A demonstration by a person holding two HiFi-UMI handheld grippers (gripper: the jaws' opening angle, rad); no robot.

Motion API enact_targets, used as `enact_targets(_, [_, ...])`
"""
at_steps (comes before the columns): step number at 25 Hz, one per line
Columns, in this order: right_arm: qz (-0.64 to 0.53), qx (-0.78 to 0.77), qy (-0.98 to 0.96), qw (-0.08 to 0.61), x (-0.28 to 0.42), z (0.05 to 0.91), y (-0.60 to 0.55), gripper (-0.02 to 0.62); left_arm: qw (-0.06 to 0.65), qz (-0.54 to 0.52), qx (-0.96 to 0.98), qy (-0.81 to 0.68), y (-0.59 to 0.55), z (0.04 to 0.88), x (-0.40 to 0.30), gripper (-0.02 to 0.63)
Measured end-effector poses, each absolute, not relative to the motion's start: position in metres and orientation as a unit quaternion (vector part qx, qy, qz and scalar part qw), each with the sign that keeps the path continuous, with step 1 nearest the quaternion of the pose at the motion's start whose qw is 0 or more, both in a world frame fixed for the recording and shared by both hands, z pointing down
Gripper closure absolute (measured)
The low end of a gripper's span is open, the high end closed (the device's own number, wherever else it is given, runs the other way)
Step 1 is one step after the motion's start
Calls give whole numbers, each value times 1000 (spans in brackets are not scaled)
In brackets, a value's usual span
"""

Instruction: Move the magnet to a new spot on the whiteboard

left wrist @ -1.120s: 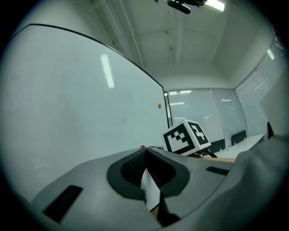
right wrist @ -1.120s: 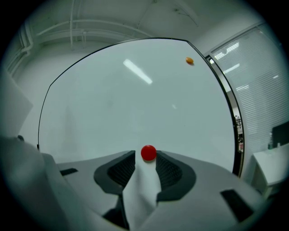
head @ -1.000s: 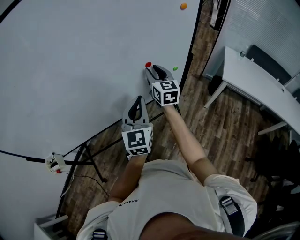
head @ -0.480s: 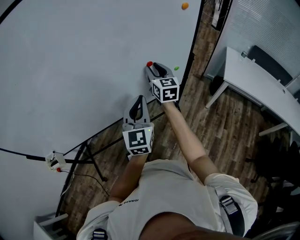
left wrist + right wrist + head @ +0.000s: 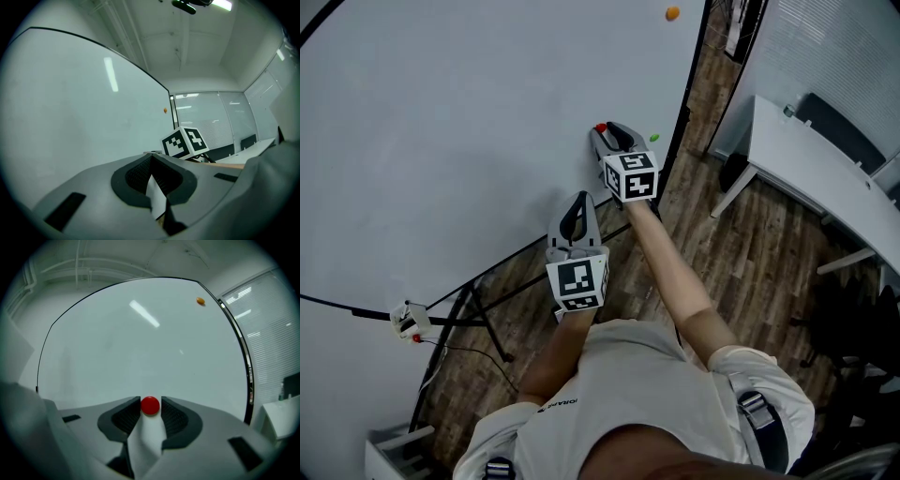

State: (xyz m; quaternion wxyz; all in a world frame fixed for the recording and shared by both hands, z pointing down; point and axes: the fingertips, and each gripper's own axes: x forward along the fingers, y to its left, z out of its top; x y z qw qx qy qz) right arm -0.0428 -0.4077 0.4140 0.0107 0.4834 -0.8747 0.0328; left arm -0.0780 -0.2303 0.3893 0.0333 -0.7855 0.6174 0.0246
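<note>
We see the whiteboard (image 5: 469,122) filling most of the head view, with both grippers held level against its lower right part. Our left gripper (image 5: 577,199) has its jaws together on nothing. Our right gripper (image 5: 606,132) is clamped by its jaw tips on the red magnet (image 5: 150,405), which sits flat on the board near the right edge.
</note>
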Motion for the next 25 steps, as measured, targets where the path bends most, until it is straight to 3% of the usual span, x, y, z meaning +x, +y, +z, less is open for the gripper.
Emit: enact_targets(25, [10, 487, -873, 12, -43, 413, -409, 464, 34, 28, -783, 620, -235, 387, -82, 604])
